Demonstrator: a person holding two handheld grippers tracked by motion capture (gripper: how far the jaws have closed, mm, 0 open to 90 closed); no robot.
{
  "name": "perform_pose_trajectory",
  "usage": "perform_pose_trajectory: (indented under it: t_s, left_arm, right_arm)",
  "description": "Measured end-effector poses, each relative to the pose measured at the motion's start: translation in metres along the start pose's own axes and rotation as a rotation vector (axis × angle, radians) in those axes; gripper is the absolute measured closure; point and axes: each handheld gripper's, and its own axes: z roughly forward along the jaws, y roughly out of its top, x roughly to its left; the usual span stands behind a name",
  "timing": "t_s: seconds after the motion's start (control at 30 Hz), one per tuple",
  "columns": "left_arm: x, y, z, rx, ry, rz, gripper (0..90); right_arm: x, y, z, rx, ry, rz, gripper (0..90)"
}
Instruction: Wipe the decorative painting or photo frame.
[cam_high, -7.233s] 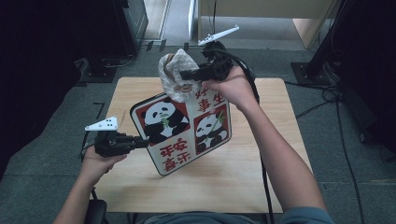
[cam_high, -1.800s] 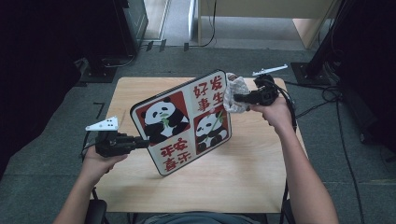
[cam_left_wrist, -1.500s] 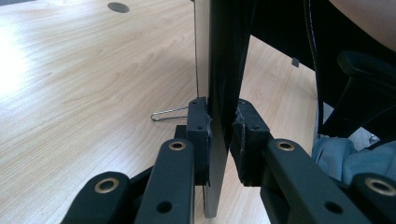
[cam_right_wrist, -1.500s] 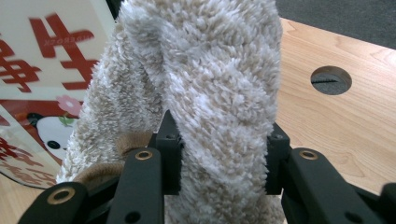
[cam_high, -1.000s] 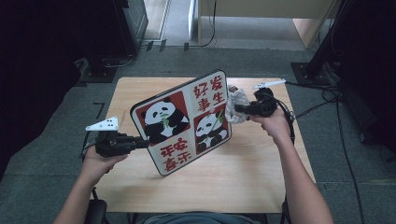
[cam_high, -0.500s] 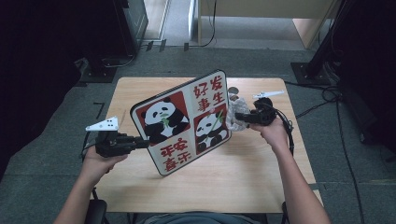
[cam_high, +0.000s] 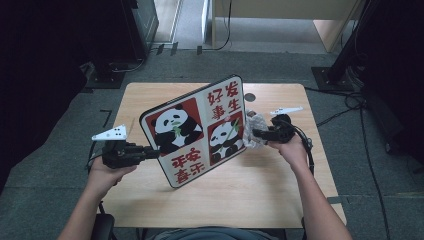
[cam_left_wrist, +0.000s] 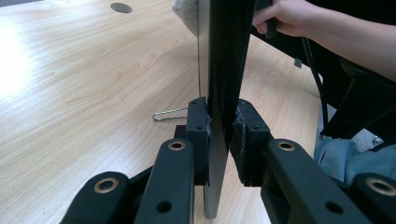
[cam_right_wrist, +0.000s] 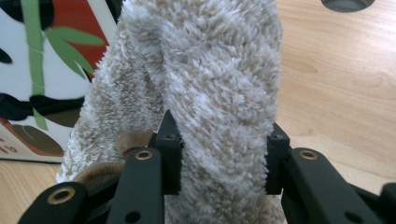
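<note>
Two grippers work over one wooden bench (cam_high: 150, 100) that takes up the middle of the high view, with dark floor and cables around it. Largest on it is the panda board (cam_high: 197, 130), a flat rounded panel printed with two pandas and red characters, held tilted at the centre of the frame with its lower corner close to the bench near bottom centre; whether that corner touches, I cannot tell. The left gripper (cam_high: 150, 153) sits at the lower left of the frame and is clamped on the board's left edge; in the left gripper view its two pads press against both faces of the thin panel (cam_left_wrist: 219, 70), seen edge-on and rising to the top of the frame. Right of centre in the high view, the right gripper (cam_high: 256, 133) is closed on a fluffy beige cloth (cam_high: 254, 127), bunched and pressed against the board's right edge. In the right gripper view that cloth (cam_right_wrist: 210, 84) bulges up between the jaws, the board's bamboo print at upper left.
</note>
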Motion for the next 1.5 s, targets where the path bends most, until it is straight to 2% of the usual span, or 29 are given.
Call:
perform_pose_trajectory:
  t_s: [0.13, 0.27, 0.47, 0.83, 1.03, 1.27, 1.5]
  left_arm:
    - [0.0, 0.0, 0.0, 0.001, 0.002, -0.001, 78.6]
    - [0.0, 0.0, 0.0, -0.001, 0.002, -0.003, 78.5]
    - [0.0, 0.0, -0.001, -0.002, 0.003, -0.005, 78.4]
    - [-0.001, 0.0, -0.001, -0.005, 0.014, -0.006, 78.1]
    - [-0.002, 0.001, -0.002, -0.006, 0.022, -0.003, 78.1]
    - [-0.004, 0.001, -0.002, -0.005, 0.034, 0.005, 78.1]
    - [-0.004, 0.001, -0.002, -0.004, 0.034, 0.004, 78.1]
  right_arm:
    - [-0.002, -0.007, 0.005, 0.029, -0.004, 0.011, 62.0]
    - [-0.004, -0.013, 0.007, 0.023, -0.006, 0.017, 62.0]
    - [-0.004, -0.018, 0.011, 0.057, -0.016, 0.024, 62.4]
    - [-0.009, -0.009, -0.011, -0.064, -0.06, 0.04, 62.6]
    - [-0.015, -0.004, -0.019, -0.085, -0.098, 0.035, 62.6]
    - [-0.028, -0.002, -0.028, -0.117, -0.137, 0.068, 62.5]
    - [-0.042, -0.004, -0.027, -0.127, -0.187, 0.084, 62.4]
